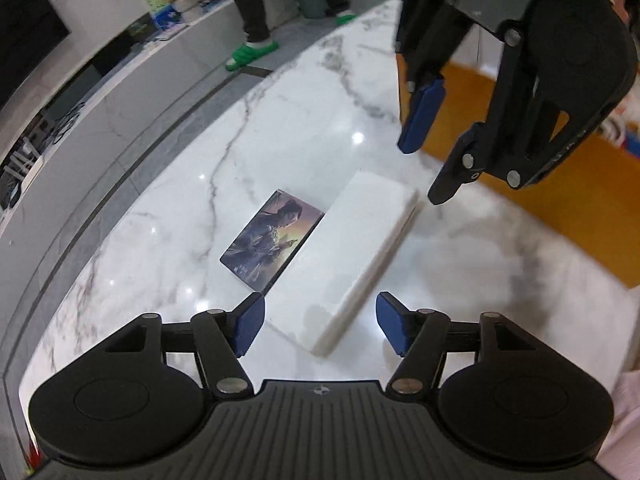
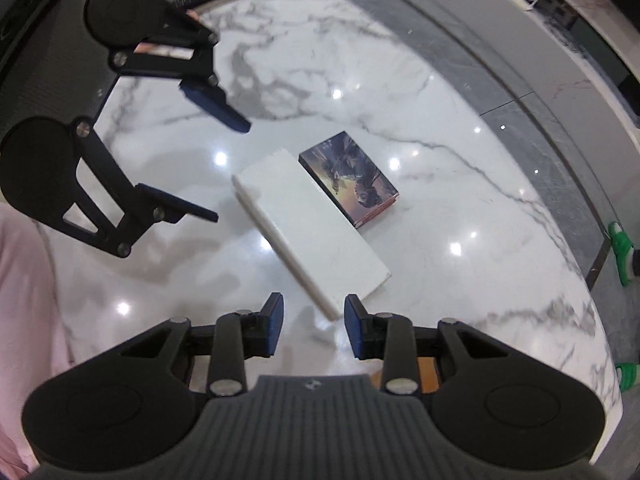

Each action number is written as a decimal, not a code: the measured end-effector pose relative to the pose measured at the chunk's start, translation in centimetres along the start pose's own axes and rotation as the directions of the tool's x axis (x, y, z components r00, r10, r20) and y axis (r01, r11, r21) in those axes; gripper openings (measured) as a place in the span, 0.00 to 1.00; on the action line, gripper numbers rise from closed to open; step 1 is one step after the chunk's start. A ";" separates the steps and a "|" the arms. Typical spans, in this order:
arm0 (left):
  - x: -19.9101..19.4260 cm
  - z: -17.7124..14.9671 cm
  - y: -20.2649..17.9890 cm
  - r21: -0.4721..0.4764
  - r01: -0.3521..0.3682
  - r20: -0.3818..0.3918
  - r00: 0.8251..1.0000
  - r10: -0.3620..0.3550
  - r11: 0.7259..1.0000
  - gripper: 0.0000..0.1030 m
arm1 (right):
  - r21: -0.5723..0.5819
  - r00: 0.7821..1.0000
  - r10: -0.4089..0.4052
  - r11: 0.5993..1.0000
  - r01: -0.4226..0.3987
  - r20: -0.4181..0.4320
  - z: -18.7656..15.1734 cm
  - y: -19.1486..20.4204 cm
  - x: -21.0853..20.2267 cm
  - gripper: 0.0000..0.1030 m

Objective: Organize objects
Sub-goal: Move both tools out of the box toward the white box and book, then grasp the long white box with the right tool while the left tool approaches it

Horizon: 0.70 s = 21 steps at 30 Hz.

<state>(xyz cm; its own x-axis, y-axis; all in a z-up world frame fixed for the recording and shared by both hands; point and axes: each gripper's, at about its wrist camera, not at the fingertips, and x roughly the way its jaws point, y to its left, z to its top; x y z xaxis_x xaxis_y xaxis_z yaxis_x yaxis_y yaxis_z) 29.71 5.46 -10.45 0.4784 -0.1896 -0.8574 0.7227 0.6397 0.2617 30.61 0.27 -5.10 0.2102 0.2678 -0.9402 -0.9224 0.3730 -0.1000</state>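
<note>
1. marble table point(image 1: 280, 128) bears two items lying side by side at the centre: a long white box point(image 1: 352, 256) and a smaller picture box point(image 1: 272, 236) with printed artwork on its lid. in the left wrist view the picture box sits at about 9 o'clock of the white box, their long edges touching or very nearly so; which, cannot be told.
2. left gripper point(image 1: 320, 326): blue pads apart, nothing between them, hovering over the near end of the white box.
3. right gripper point(image 2: 314, 328): pads apart, empty, above the opposite end of the same box. in the left wrist view it enters from 1 o'clock.
4. handling, white box (judgement): looks rigid, flat and smooth, probably light card or foam. its length means a one-end grip would let it droop or swing; best taken across the narrow width near the middle, or at both ends with one gripper each.
5. handling, picture box (judgement): glossy printed surface, likely slippery; compact, stiff and thick enough to pinch across its short sides.
6. risk: the polished marble offers little friction, so either box may slide when nudged. the close long edges leave little room for a pad between the boxes.
7. beyond the table: an orange-brown surface at 2 o'clock, and a bystander in green slippers point(image 1: 252, 54) at 11 o'clock.
</note>
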 end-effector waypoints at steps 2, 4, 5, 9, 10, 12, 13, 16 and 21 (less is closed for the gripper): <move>1.0 0.0 0.5 0.018 0.007 0.000 1.000 -0.007 1.000 0.73 | -0.027 1.000 0.005 1.000 -0.005 -0.028 0.8 -0.4 1.5 0.38; 2.2 0.3 1.1 0.015 0.030 0.000 1.000 -0.030 0.999 0.73 | -0.060 0.999 0.006 0.998 -0.008 -0.044 1.5 -0.7 2.7 0.43; 2.7 0.3 1.5 0.013 0.049 -0.003 0.999 -0.049 0.999 0.73 | -0.080 0.998 0.014 0.997 -0.018 -0.053 1.8 -0.8 3.4 0.44; 4.3 0.1 1.9 0.042 0.124 -0.039 0.992 -0.122 0.991 0.73 | -0.159 0.996 0.032 0.986 -0.045 -0.080 2.6 -0.8 5.5 0.56; 4.6 -0.1 1.8 0.056 0.133 -0.049 0.990 -0.130 0.990 0.73 | -0.179 0.996 0.038 0.983 -0.052 -0.085 2.8 -0.8 6.0 0.57; 4.9 -0.6 1.6 0.079 0.122 -0.043 0.992 -0.119 0.989 0.77 | -0.213 0.994 0.051 0.974 -0.071 -0.099 3.1 -0.6 6.8 0.58; 4.9 -0.8 1.5 0.087 0.123 -0.037 0.992 -0.120 0.989 0.79 | -0.231 0.993 0.056 0.970 -0.079 -0.105 3.3 -0.4 7.2 0.58; 4.9 -1.3 1.4 0.094 0.124 -0.022 0.992 -0.122 0.988 0.81 | -0.318 0.996 0.045 0.946 -0.068 -0.082 3.5 0.6 7.5 0.63; 5.0 -1.6 1.8 0.076 0.137 -0.015 0.991 -0.136 0.988 0.80 | -0.417 0.998 -0.013 0.909 -0.017 -0.069 3.8 2.0 8.4 0.65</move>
<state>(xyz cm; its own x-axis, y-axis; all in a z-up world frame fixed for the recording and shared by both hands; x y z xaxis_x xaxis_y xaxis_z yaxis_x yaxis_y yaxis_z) 32.57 6.87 -14.97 0.3681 -0.2639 -0.8916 0.8174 0.5489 0.1749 31.74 6.63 -12.01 0.1998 0.2010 -0.9590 -0.9768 -0.0360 -0.2111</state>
